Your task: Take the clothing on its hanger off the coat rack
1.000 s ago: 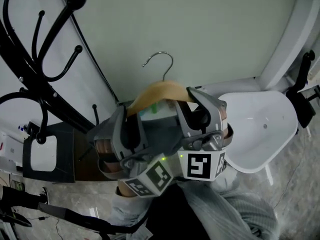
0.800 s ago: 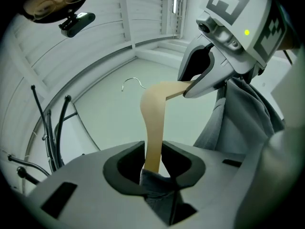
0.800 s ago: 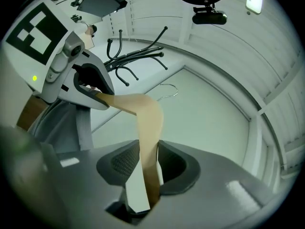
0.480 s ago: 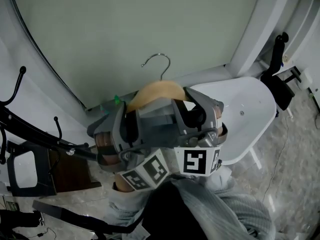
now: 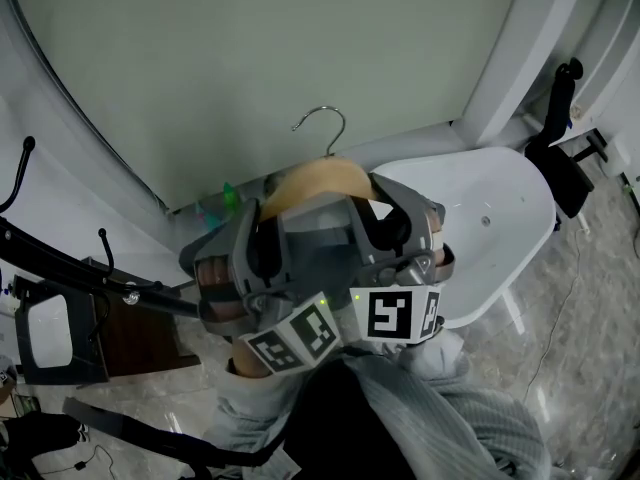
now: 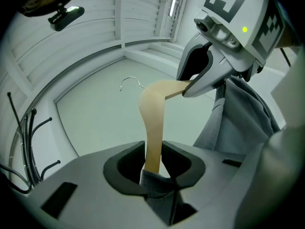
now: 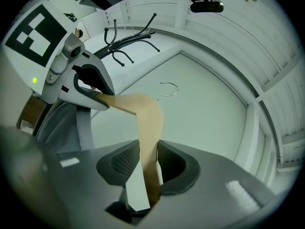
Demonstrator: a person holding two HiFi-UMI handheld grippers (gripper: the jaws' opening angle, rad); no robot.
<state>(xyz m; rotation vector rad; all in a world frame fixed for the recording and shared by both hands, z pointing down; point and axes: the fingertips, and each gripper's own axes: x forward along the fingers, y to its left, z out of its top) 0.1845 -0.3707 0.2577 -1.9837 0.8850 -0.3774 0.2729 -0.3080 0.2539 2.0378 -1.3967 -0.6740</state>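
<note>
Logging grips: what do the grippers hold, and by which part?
The wooden hanger with grey clothing: left gripper clamps one arm, right gripper the other.

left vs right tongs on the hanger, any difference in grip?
Left tongs pinch the hanger plus grey cloth; right tongs pinch the hanger with no grey cloth between them. In the head view the left cube is tilted, the right cube squarer. Both are shut on the hanger, one per arm.

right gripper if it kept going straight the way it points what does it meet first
Apart from the hanger that the right gripper holds, nothing stands in the way until the pale wall ahead, though depth is hard to judge.
</note>
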